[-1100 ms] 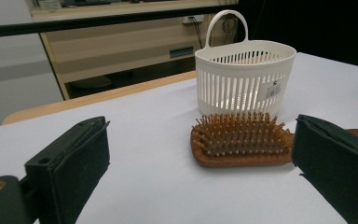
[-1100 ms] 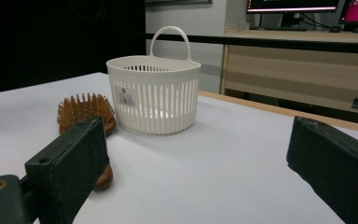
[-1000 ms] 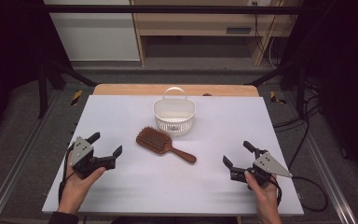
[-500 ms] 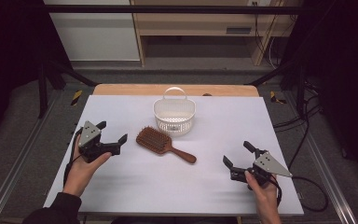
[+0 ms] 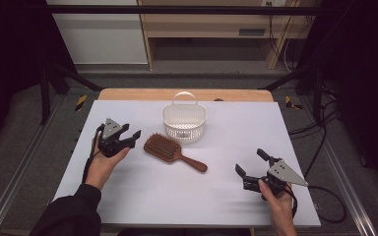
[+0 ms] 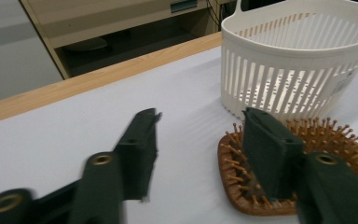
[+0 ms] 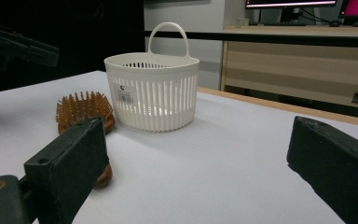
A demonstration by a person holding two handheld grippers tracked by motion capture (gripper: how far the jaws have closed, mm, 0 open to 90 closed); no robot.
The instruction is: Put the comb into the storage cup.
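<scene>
White-topped bench [image 5: 142,196] w/ a wooden back edge, dark floor and a pale cabinet behind. Left gripper [image 5: 130,137] sits just beside the head of the wooden paddle hairbrush [image 5: 170,150]; its fingers [image 6: 142,144] have just been closing, now about half open, and one finger overlaps the bristled head in the left gripper view, but nothing looks pinched yet. Right gripper [image 5: 251,162] is well apart near the bench's front right, fingers [image 7: 70,154] spread wide, empty. Brush lies flat, bristles up, head just in front of the white slotted basket [image 5: 184,123], handle pointing toward the right gripper. Basket stands upright and looks empty. Progress, as I judge it: early, approach only. Left to do: grip the brush, lift it, prob. drop it into the basket.
</scene>
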